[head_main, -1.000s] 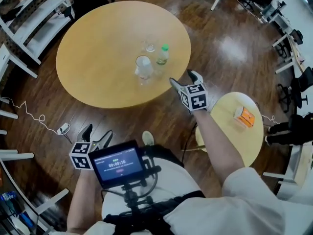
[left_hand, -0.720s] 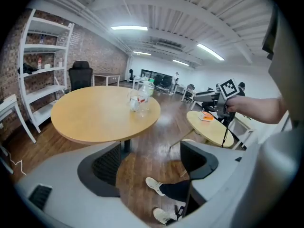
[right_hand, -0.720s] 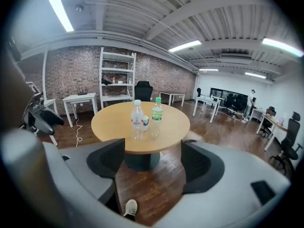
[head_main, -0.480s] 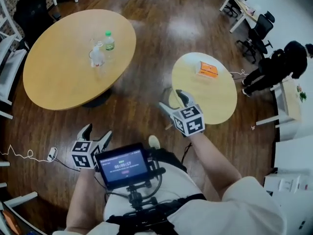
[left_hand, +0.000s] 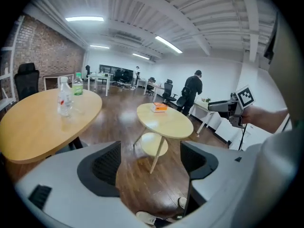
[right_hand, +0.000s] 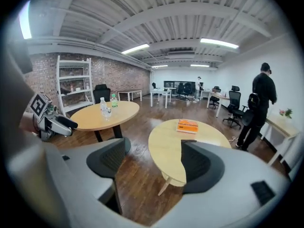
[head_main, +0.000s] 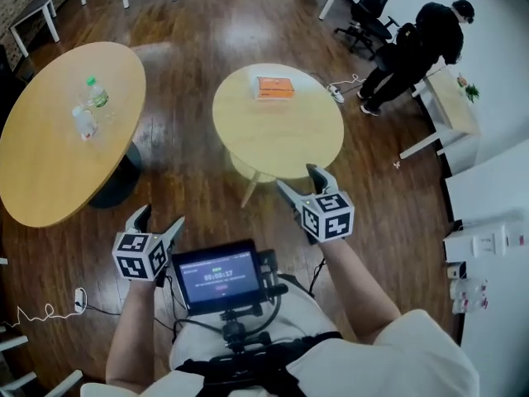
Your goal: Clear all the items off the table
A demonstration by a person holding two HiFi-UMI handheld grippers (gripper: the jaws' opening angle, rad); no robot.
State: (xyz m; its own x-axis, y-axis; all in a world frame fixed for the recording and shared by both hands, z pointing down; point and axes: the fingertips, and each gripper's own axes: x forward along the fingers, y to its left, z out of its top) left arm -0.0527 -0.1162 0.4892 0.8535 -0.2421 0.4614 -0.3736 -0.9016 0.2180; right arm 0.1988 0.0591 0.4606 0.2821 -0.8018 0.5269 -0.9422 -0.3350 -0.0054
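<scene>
Right gripper [head_main: 297, 177] swung toward small table [head_main: 281, 139] | orange box [head_main: 274, 88] at far edge | jaws apart, left gripper [head_main: 159, 216] too

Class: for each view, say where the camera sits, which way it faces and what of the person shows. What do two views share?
Head view: on the head, steeply down at small table, orange box, floor; both forearms, left gripper, right gripper show.
Left gripper view: on that gripper, across the room past its open jaws; right gripper at right.
Right gripper view: likewise; left gripper at left.
All share the orange box.
</scene>
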